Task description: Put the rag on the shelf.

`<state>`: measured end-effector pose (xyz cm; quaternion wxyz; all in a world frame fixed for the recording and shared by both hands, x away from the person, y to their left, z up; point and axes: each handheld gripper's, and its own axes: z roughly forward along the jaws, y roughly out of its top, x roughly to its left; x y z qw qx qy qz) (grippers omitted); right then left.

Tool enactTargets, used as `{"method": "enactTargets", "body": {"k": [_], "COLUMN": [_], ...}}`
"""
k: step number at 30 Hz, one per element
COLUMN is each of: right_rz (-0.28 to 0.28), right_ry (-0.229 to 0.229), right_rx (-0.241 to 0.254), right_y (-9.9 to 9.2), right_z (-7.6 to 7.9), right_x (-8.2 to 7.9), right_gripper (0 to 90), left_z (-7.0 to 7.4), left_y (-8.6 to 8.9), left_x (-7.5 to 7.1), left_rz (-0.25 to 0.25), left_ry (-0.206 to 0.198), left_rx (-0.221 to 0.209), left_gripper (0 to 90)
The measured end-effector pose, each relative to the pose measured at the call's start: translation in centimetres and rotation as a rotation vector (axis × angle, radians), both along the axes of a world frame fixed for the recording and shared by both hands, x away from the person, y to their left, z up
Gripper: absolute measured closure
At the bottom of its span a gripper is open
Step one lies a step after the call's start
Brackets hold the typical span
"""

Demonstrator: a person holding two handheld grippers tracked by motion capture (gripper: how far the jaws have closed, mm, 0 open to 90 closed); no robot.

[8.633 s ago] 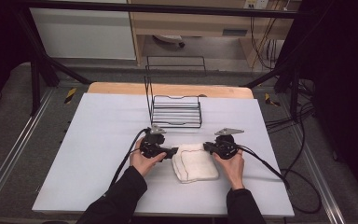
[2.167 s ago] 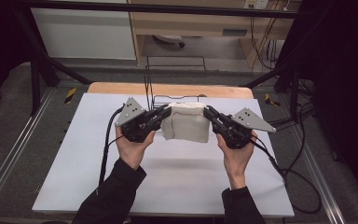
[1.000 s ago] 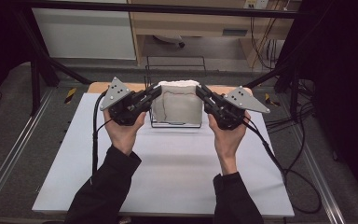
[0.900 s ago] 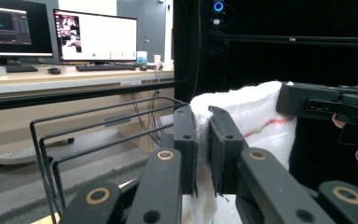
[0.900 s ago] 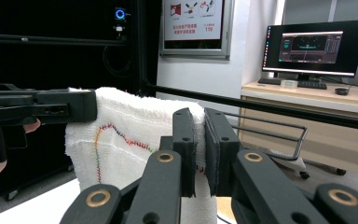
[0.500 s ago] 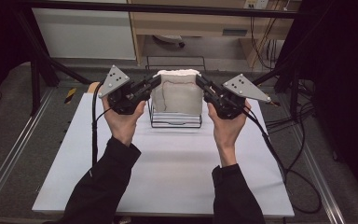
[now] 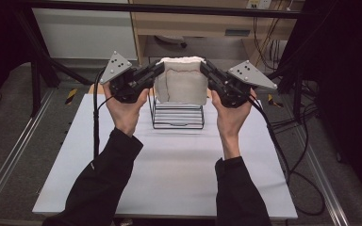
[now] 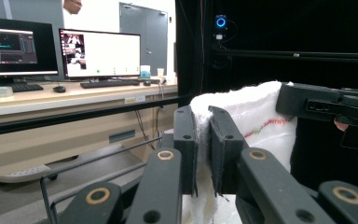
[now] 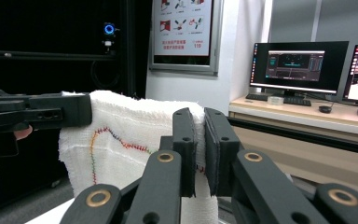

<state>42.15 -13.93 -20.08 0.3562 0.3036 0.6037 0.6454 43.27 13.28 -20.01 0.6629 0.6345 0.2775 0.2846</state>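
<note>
The white table (image 7: pixel 169 160) lies well below both claws, and the black wire rack (image 7: pixel 177 113) stands directly under them. The folded white towel (image 7: pixel 181 84) hangs between the claws above the rack. The left gripper (image 7: pixel 156 70) is clamped on its left top corner and the right gripper (image 7: pixel 204 68) on its right top corner. Judged risks: uneven lowering could snag the hem on the rack rim; each grip takes only a thin edge, so a corner could slip free.
</note>
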Motion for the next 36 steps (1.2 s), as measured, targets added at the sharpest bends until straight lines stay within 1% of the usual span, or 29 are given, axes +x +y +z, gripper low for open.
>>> {"method": "enactTargets", "body": {"k": [3,8,12,14,16,17,18,20,25,27,29,31,33,35,36], "right_rz": [-0.003,-0.006,-0.005,-0.006,-0.008,-0.008,-0.01,-0.01,-0.01,-0.01,-0.011,-0.012,-0.011,-0.012,-0.012], "right_ry": [0.0,-0.005,-0.011,-0.015,-0.017,-0.016,-0.017,-0.022,-0.027,-0.029,-0.029,-0.03,-0.031,-0.032,-0.032], "right_rx": [0.005,0.004,0.007,0.006,0.008,0.01,0.007,0.0,-0.001,-0.002,-0.002,-0.001,0.003,0.002,0.001], "right_y": [0.1,0.4,0.7,0.8,0.8,0.9,0.9,1.0,1.1,1.2,1.3,1.4,1.4,1.5,1.6], "right_z": [0.4,1.0,1.5,1.8,2.0,2.2,2.3,2.6,3.2,3.4,3.6,3.9,4.0,4.1,4.2], "right_x": [0.3,0.9,1.5,1.6,1.8,1.9,2.1,2.3,2.7,2.9,3.1,3.4,3.7,4.0,4.1], "right_gripper": [84.0,84.0,84.0,84.0,84.0,84.0,84.0,84.0,84.0,83.9,84.0,84.0,84.0,84.0,84.0], "left_z": [0.4,1.2,1.8,2.1,2.3,2.4,2.4,2.6,3.1,3.3,3.5,3.6,3.8,4.0,4.0], "left_y": [0.1,0.2,0.4,0.5,0.5,0.5,0.5,0.6,0.7,0.8,0.8,0.9,1.0,1.0,1.0], "left_x": [0.3,0.9,1.3,1.4,1.5,1.6,1.7,1.9,2.2,2.5,2.8,3.1,3.4,3.7,3.8], "left_rz": [-0.001,0.011,0.019,0.019,0.019,0.021,0.023,0.025,0.029,0.033,0.034,0.032,0.036,0.044,0.042], "left_ry": [0.0,-0.002,-0.011,-0.012,-0.015,-0.016,-0.017,-0.02,-0.025,-0.024,-0.022,-0.016,-0.018,-0.029,-0.018], "left_rx": [-0.005,-0.006,-0.002,-0.007,-0.016,-0.008,-0.015,-0.004,-0.018,-0.009,-0.01,-0.021,-0.017,-0.017,-0.015], "left_gripper": [82.2,82.2,82.2,82.2,82.2,82.2,82.2,82.2,82.2,82.2,82.2,82.2,82.2,82.2,82.2]}}
